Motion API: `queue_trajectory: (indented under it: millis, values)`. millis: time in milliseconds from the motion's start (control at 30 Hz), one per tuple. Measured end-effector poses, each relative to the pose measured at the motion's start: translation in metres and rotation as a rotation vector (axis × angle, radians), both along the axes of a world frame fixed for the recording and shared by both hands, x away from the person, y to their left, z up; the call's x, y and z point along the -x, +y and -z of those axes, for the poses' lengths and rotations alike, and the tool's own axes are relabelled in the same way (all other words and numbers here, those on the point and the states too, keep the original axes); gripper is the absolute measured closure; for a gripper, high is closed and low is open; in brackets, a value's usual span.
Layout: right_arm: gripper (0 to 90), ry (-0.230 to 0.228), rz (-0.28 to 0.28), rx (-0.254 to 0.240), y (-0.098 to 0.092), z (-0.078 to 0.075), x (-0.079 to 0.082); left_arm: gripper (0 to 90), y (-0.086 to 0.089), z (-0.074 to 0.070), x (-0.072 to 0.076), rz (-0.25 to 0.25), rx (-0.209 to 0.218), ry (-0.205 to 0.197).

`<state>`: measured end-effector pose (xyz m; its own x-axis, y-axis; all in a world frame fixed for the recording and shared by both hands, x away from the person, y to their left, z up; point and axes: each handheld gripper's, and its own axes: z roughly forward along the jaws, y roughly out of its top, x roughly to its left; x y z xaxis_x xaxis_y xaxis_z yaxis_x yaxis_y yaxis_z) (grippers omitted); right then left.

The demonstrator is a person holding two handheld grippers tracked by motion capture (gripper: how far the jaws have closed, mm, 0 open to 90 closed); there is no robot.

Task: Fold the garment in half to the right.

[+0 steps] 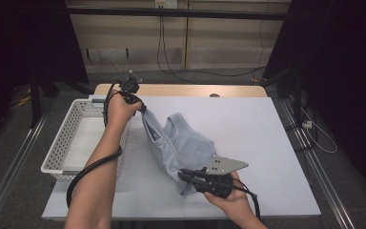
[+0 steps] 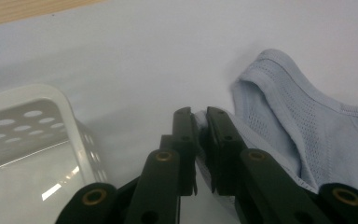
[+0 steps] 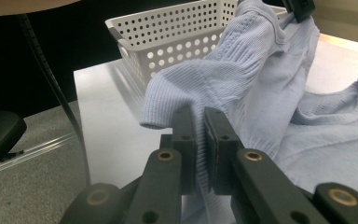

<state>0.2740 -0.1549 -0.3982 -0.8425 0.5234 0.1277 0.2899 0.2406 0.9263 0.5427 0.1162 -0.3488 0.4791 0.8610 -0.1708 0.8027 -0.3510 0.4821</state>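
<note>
The left gripper [image 1: 140,108], a black two-jaw tool held up at the far left of the table, was clamped on one edge of the pale blue ribbed knit garment [image 1: 183,148]. In the left gripper view its jaws stood nearly together with a thin fold of the cloth pinched between the pads [image 2: 204,135]. The right gripper [image 1: 185,175], black with a grey three-cornered plate on top, lay low near the table's front edge and was likewise closed on the garment. The right gripper view showed its jaws pressed onto a hem of the knit [image 3: 199,140].

The white table top [image 1: 248,124] was the largest thing in the scene; a strip of bare wood [image 1: 186,90] showed along its far edge. On it, at the left, sat the white perforated plastic basket [image 1: 76,138], a rectangular tray with rows of round holes in its walls.

The garment was stretched between the two grippers, just beside the basket's right wall and apart from it. Its upper end was lifted off the table at the left gripper, and from there the cloth ran down in a taut band toward the right gripper. The rest of it, with the neck opening [image 1: 174,125] in view, lay slack on the white surface to the right of that band.

A black cable [image 1: 88,169] trailed from the left gripper along the person's forearm [image 1: 102,167].
</note>
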Motion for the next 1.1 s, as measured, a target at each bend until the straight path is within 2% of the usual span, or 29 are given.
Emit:
queue_trajectory:
  millis: [467,800,933,1100]
  values:
    - [84.7,0.004,0.026,0.018,-0.010,0.003,0.001,82.1,-0.021,0.001,-0.005,0.024,0.007,-0.020]
    - [84.7,0.009,0.040,0.029,-0.015,0.006,0.003,79.3,-0.028,0.003,-0.007,0.030,0.004,-0.031]
    - [84.7,0.010,0.041,0.033,-0.016,0.007,0.004,79.1,-0.029,0.002,-0.008,0.035,0.030,-0.032]
    - [84.7,0.016,0.047,0.040,-0.019,0.009,0.004,76.8,-0.032,0.003,-0.008,0.043,0.032,-0.044]
